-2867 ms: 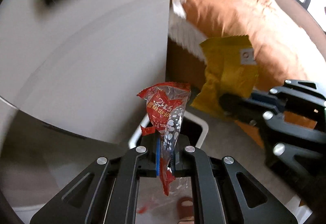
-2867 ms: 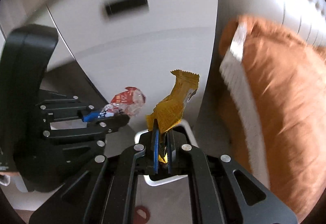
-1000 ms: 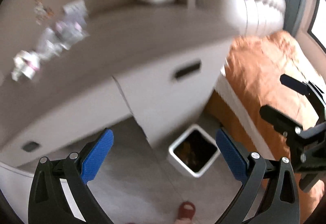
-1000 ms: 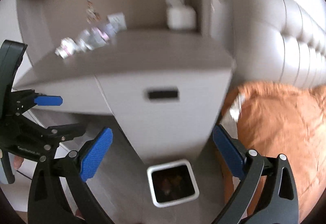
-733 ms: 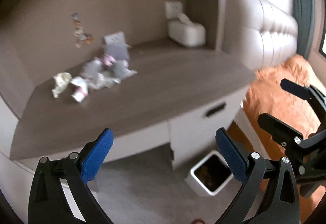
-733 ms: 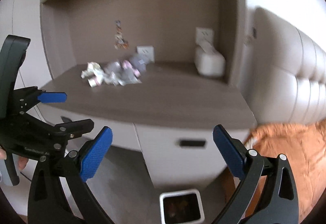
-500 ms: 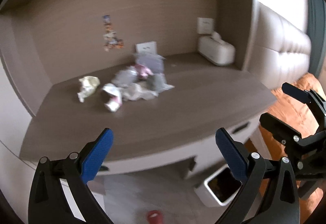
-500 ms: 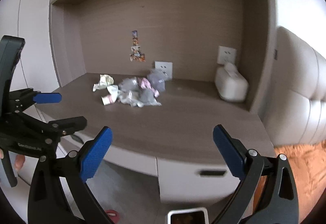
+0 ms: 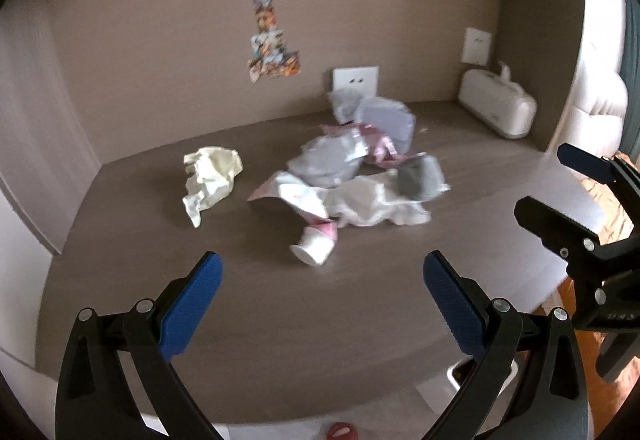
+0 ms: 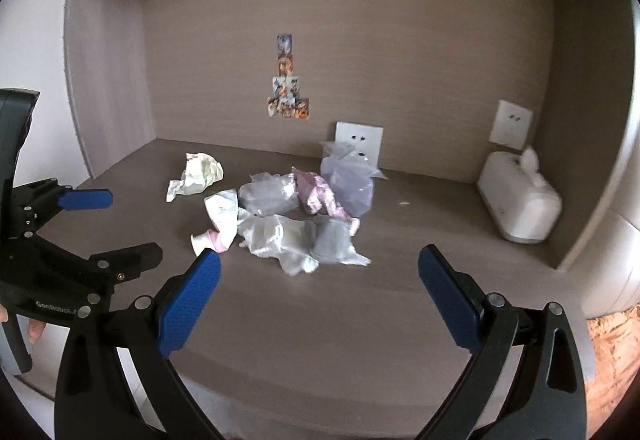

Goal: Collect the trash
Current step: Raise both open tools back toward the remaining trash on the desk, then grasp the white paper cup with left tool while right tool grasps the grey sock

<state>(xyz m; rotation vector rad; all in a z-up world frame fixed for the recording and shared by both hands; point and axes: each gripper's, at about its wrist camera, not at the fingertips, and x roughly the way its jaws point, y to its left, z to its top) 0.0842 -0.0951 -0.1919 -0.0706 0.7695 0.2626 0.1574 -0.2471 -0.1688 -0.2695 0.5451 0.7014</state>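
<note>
Both grippers face a matte grey-brown desk top (image 9: 360, 320) with a fine wood grain, set in a niche of the same laminate. The trash pile (image 9: 352, 176) sits mid-desk toward the far wall: crinkled translucent plastic bags in grey and lilac, a shiny pink wrapper (image 10: 320, 196) twisted among them, and soft white film spilling toward the near edge. A small white cup (image 9: 314, 246) with pink print lies tipped on its side at the pile's near-left corner, mouth toward the camera. Off to the left, apart from the heap, a pale yellow crumpled paper (image 9: 210, 180) rests alone.

At the far right, a rounded glossy white tissue box (image 10: 520, 208) stands against the niche wall, a tuft of tissue poking up. Two square white wall sockets (image 10: 358, 142) and a stepped stack of colourful stickers (image 10: 288, 96) mark the back panel.

The left gripper (image 9: 320, 300) is spread wide with nothing between its blue textured pads (image 9: 188, 304); the right gripper (image 10: 320, 296) is equally wide apart and bare. Each shows at the edge of the other's view.

Half a second ago the same heap looked smaller and farther off, with the drawer front and the white bin below in sight; now the desk top fills both views, only a sliver of bin rim (image 9: 456, 372) peeks under its edge, and both grippers have come in closer to the pile, jaws as wide as before.
</note>
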